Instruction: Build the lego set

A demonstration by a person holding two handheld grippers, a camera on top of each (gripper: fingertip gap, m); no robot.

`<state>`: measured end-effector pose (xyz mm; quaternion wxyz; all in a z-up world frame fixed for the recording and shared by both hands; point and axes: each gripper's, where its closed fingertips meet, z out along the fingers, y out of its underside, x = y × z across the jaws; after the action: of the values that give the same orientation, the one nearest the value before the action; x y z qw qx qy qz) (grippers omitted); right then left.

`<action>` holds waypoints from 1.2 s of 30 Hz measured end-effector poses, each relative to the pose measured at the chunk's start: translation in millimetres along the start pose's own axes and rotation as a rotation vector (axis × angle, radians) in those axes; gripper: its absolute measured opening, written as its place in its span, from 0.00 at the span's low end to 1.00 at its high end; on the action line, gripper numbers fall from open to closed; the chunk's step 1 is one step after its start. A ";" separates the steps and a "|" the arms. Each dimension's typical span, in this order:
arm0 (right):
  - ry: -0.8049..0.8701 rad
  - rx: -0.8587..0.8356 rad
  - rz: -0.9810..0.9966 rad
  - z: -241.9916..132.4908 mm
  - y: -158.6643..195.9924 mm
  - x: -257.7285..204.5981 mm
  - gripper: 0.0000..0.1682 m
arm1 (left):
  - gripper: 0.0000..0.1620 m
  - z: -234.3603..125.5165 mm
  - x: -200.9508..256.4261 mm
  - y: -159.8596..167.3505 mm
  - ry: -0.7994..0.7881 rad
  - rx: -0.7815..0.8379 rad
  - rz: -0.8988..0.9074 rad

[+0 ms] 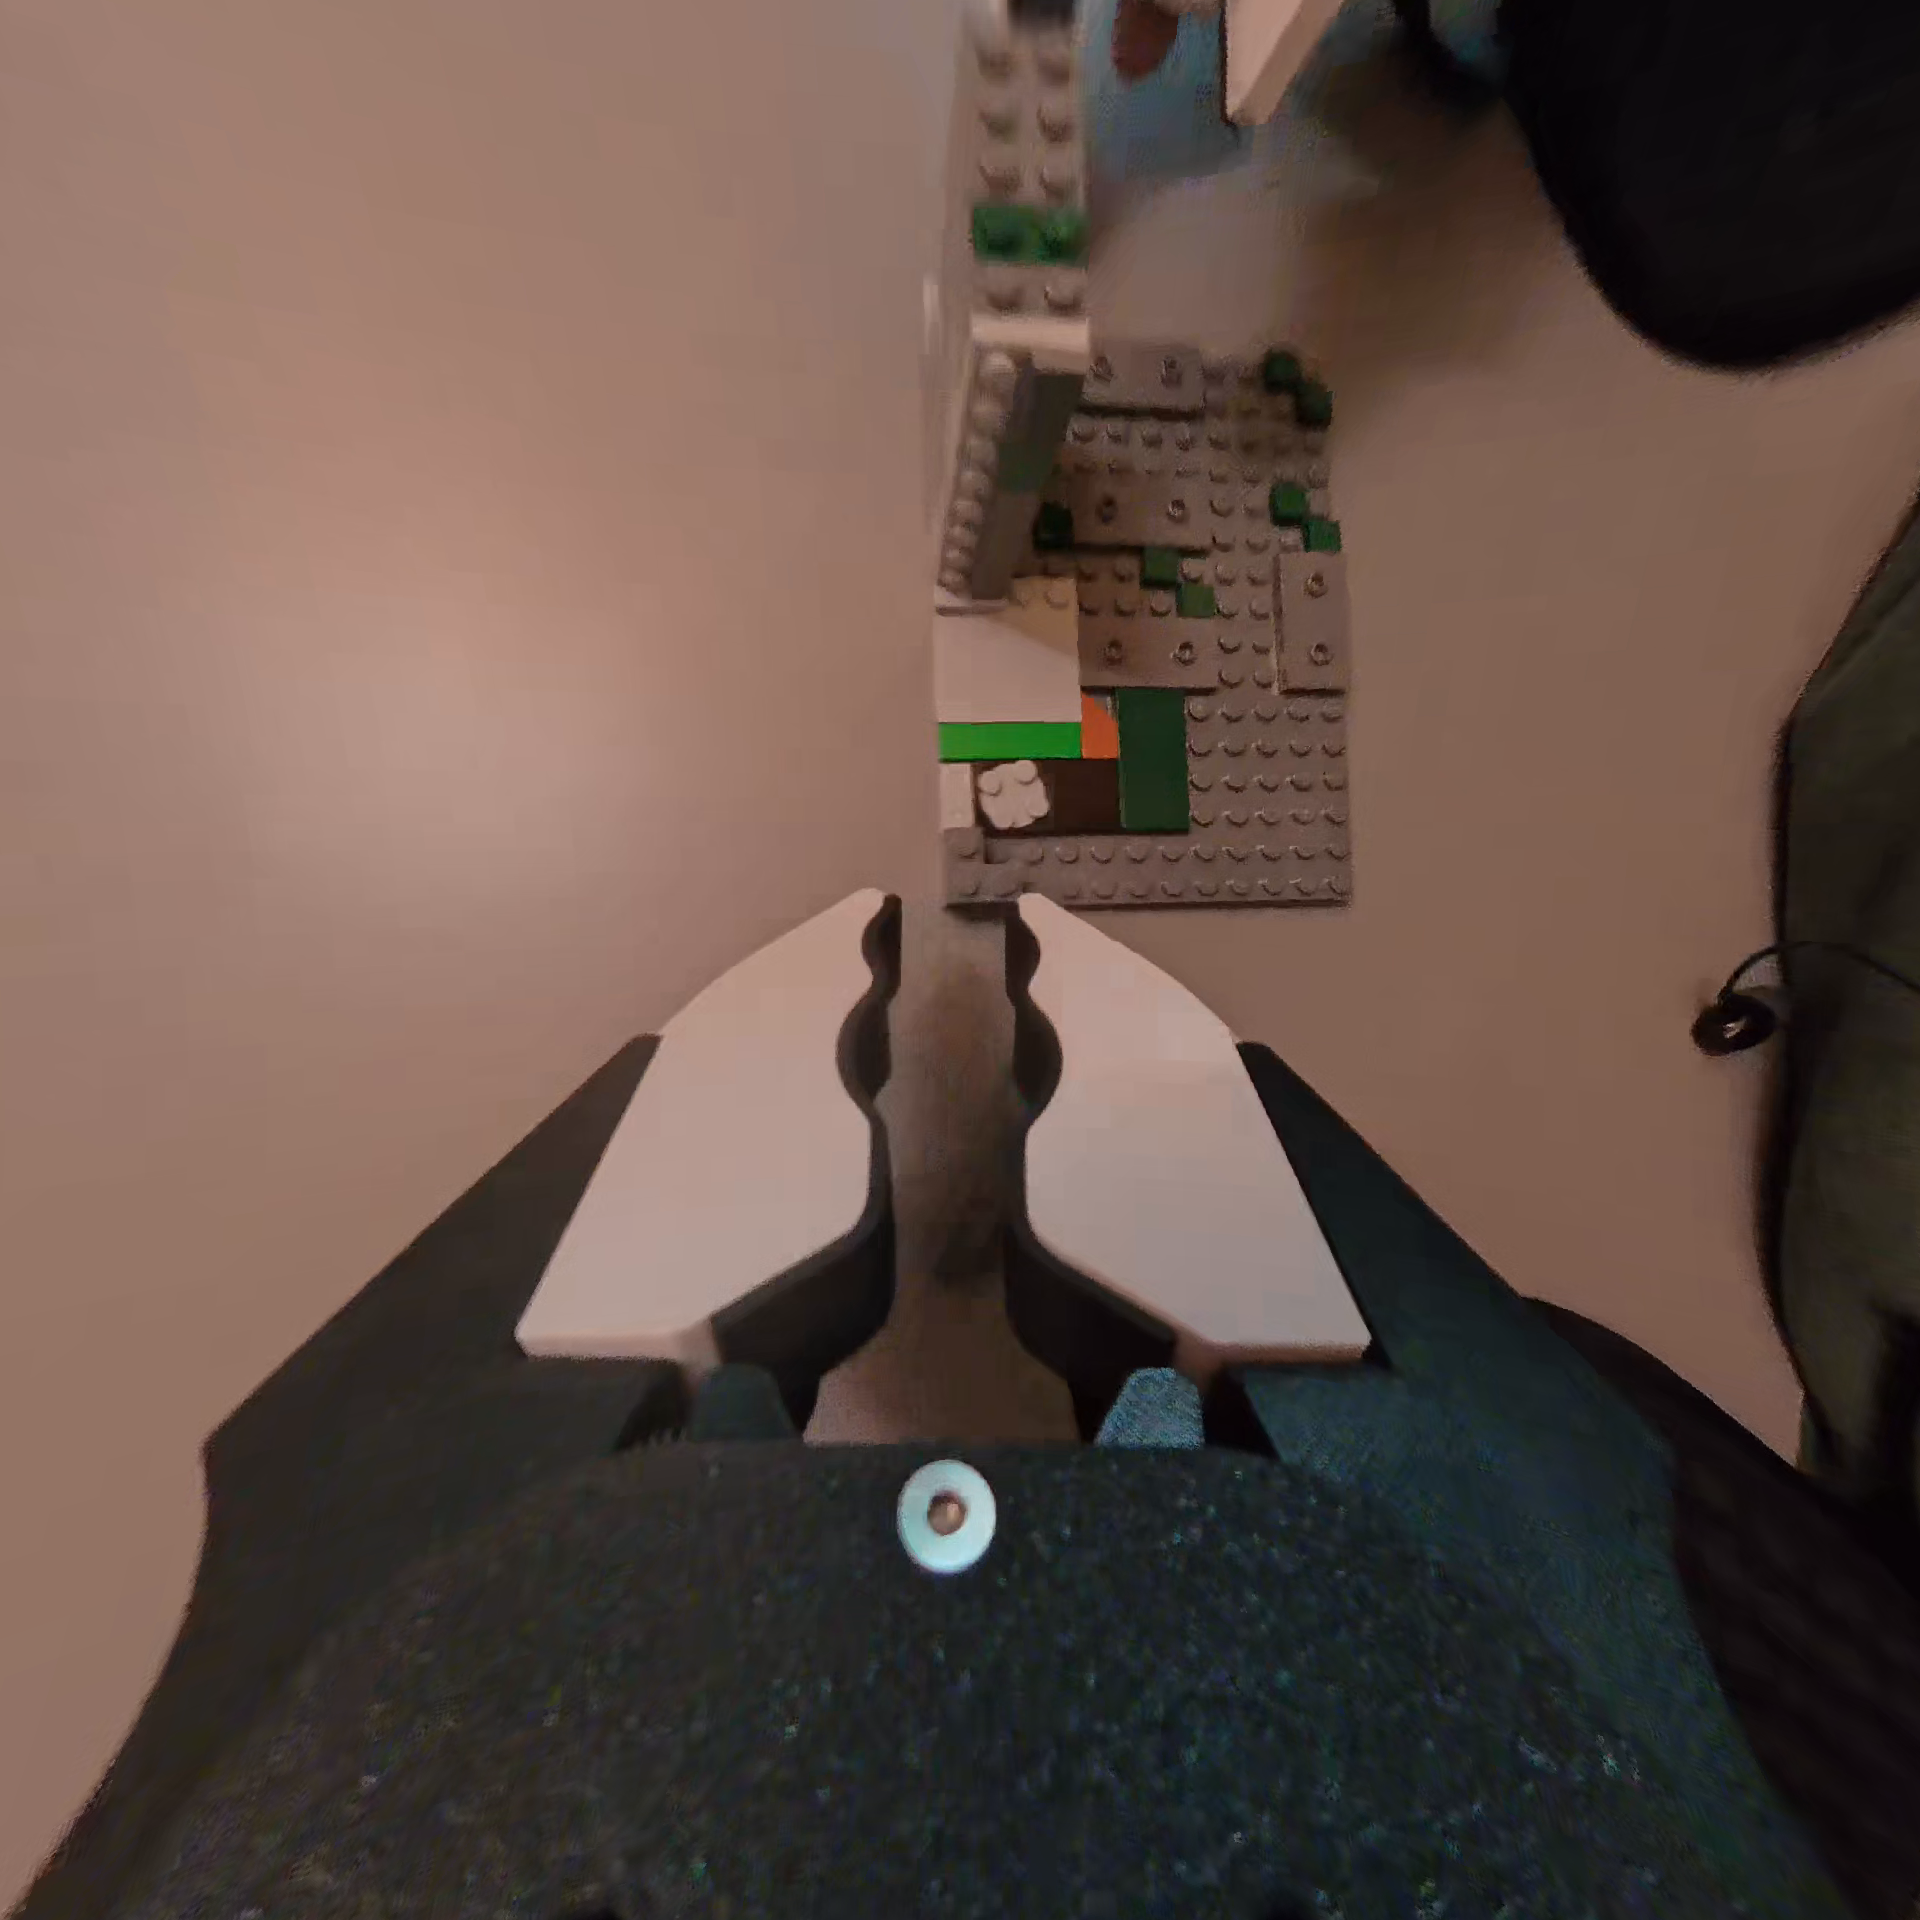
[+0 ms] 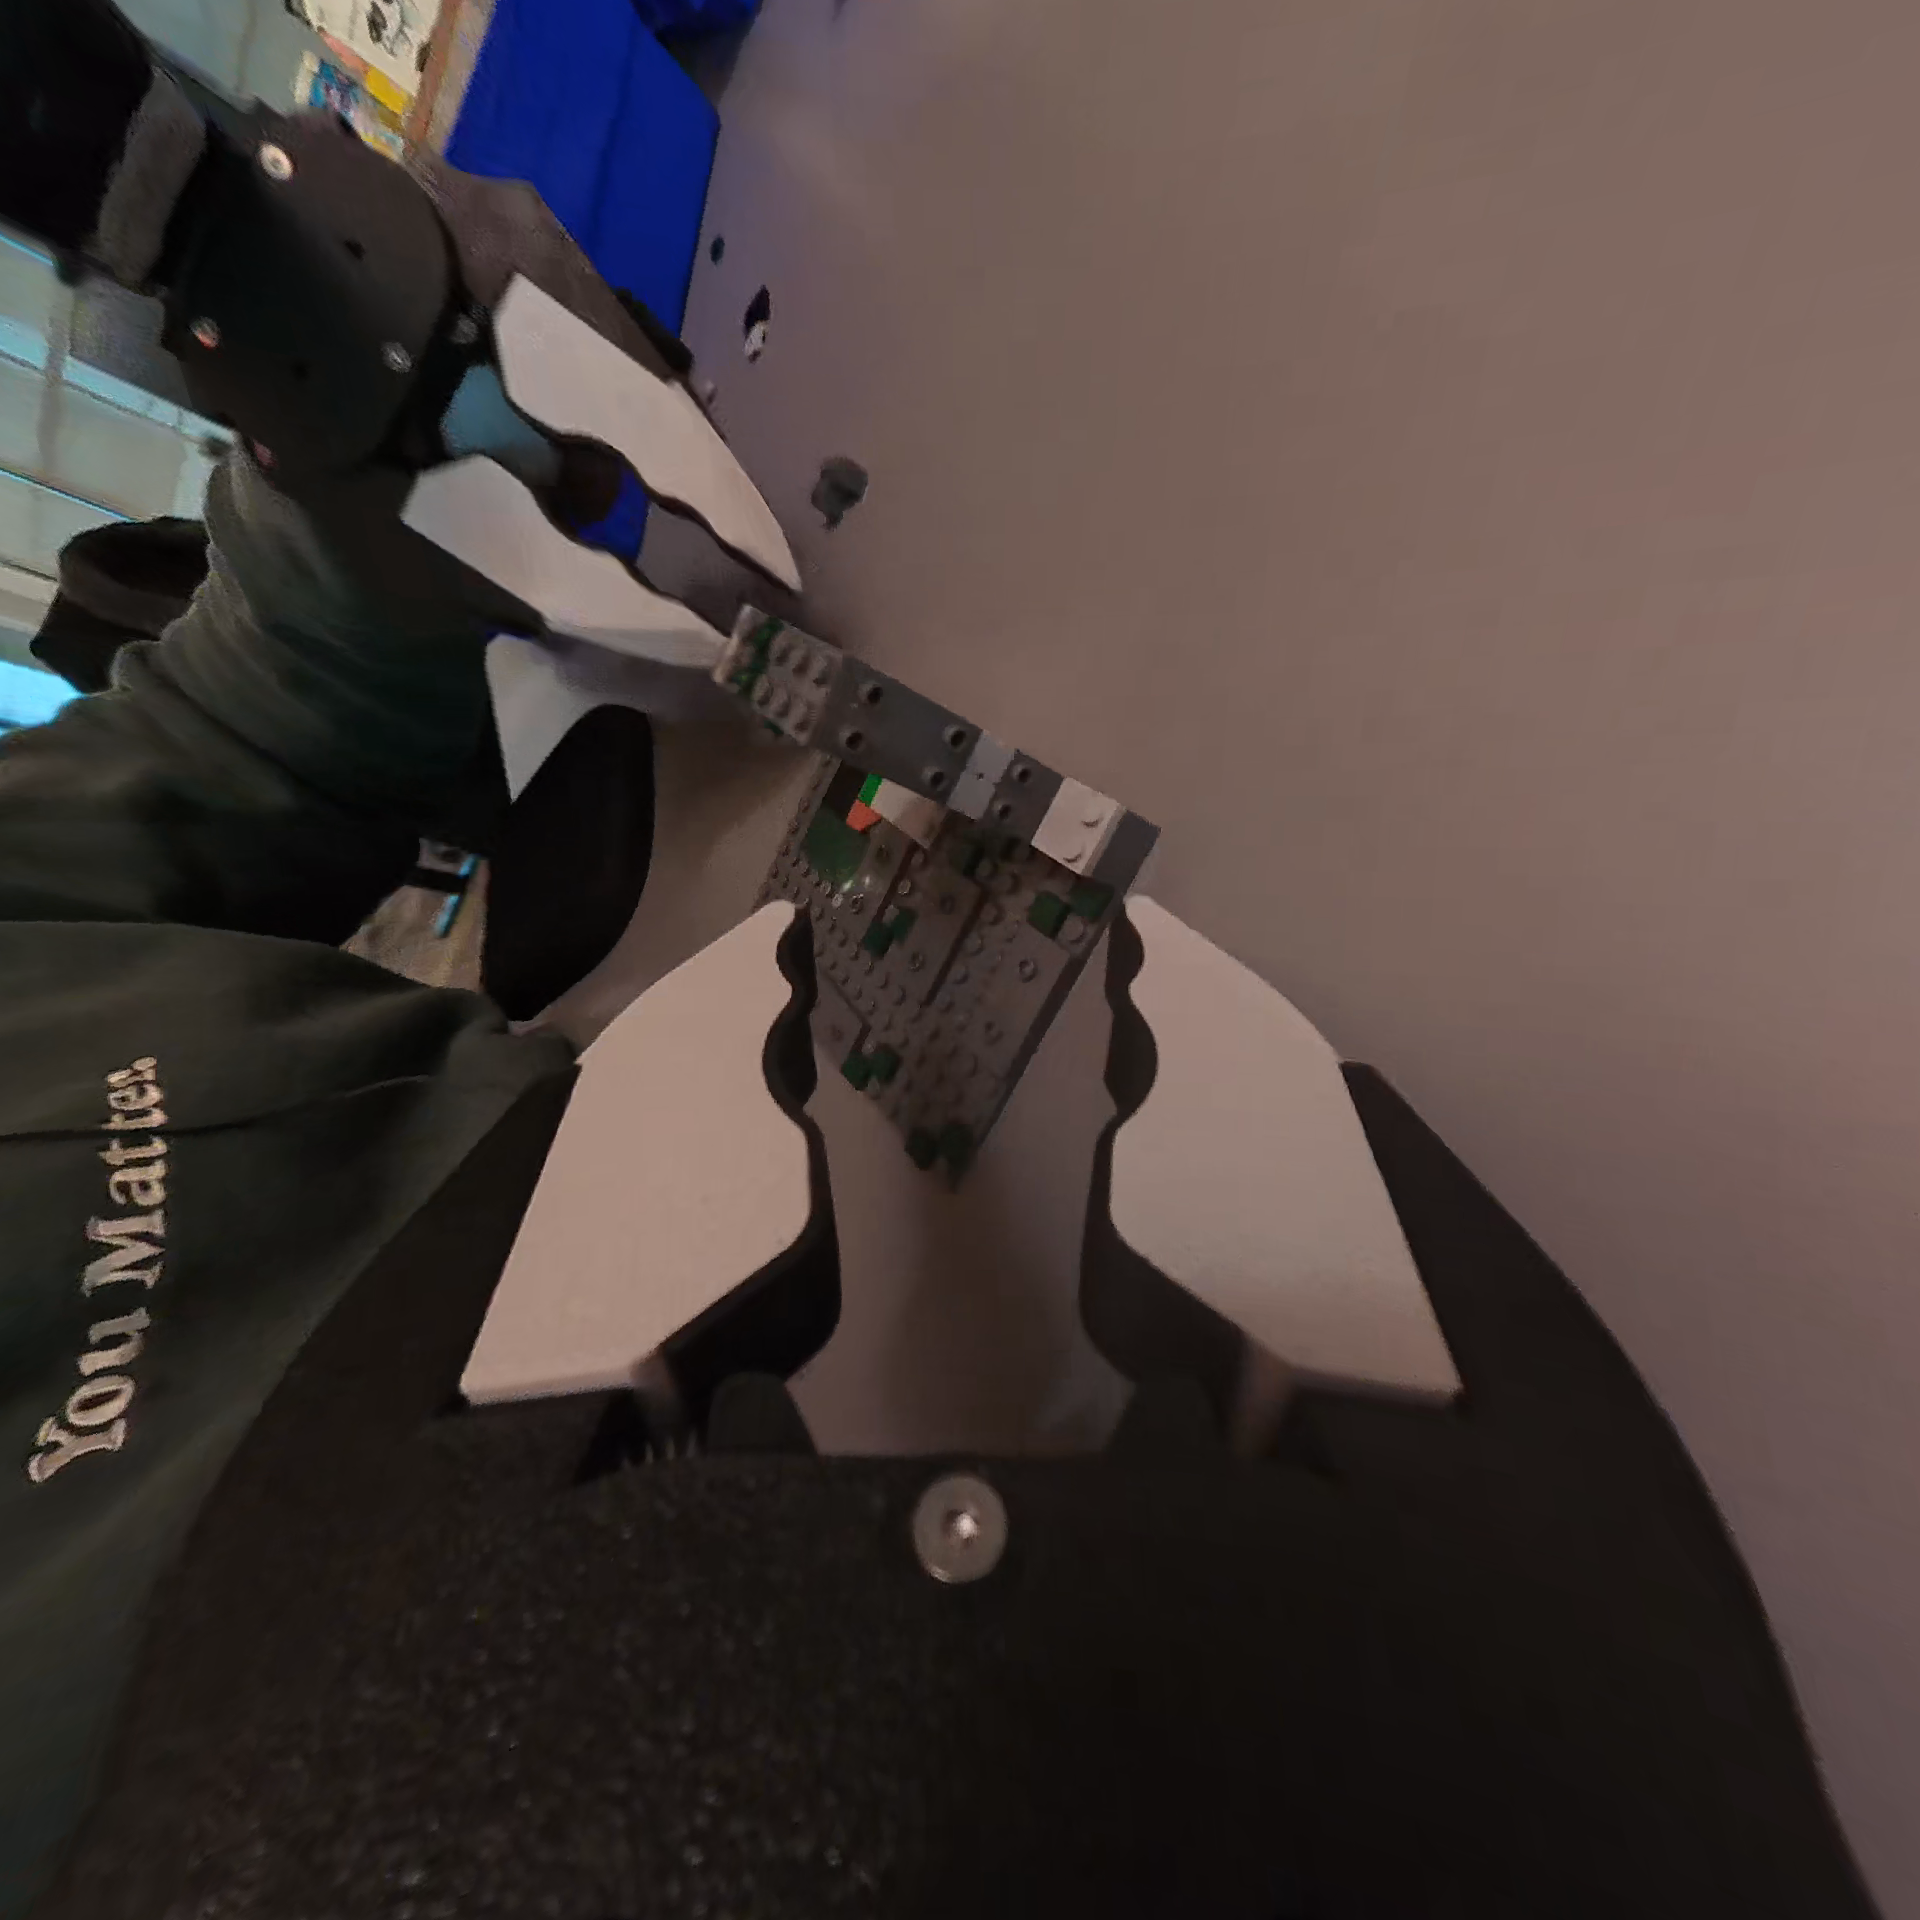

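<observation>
The lego build is a grey studded baseplate [image 1: 1268, 790] with an upright grey brick wall [image 1: 1023, 125] along one edge. Green tiles [image 1: 1153, 758], an orange piece [image 1: 1099, 727] and small dark green pieces sit on it. My left gripper [image 1: 951, 909] is nearly closed on the near end of that wall. In the right wrist view the left gripper [image 2: 758, 613] holds the wall's [image 2: 914, 738] far end. My right gripper [image 2: 958, 920] is open, its fingers on either side of the baseplate's [image 2: 935, 1039] near end. One right finger [image 1: 1273, 62] shows blurred in the left wrist view.
The build rests on a plain beige table [image 1: 416, 623]. A person's dark green sleeve [image 2: 208, 935] fills the left of the right wrist view. A black cable [image 1: 1735, 1018] lies to the right. A blue object [image 2: 592, 135] stands beyond the table.
</observation>
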<state>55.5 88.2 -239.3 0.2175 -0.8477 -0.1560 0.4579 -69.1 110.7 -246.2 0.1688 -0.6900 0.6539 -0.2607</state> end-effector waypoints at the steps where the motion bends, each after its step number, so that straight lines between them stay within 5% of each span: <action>1: 0.015 0.025 -0.037 -5.0 -3.1 -1.7 0.30 | 0.11 -14.5 -5.4 -4.1 -0.031 0.039 -0.010; 8: 0.082 0.066 -0.444 0.2 -14.2 -61.4 0.22 | 0.12 -65.9 -14.6 30.9 -0.170 0.046 -0.051; 14: 0.183 -0.180 -0.709 91.0 -3.2 -101.6 0.21 | 0.11 -66.0 -10.8 56.8 -0.363 0.054 -0.121; 23: 0.444 -0.469 -0.846 180.4 -5.9 -68.2 0.17 | 0.13 -85.0 -6.2 72.9 -0.470 0.291 -0.294; 24: 0.450 -0.490 -0.845 182.2 -3.8 -65.4 0.10 | 0.14 -86.2 -5.0 73.3 -0.468 0.312 -0.299; 27: 0.432 -0.474 -0.856 180.2 -3.8 -66.9 0.09 | 0.14 -85.4 -2.1 72.6 -0.446 0.361 -0.319; 36: 0.223 -0.035 -0.947 99.6 -25.7 -115.2 0.09 | 0.20 -43.9 -22.0 60.2 -0.331 0.266 -0.338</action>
<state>-91.6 79.2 -193.0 0.4032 -0.7310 -0.5080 0.2123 -143.7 131.9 -248.4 0.3166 -0.7943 0.4529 -0.2525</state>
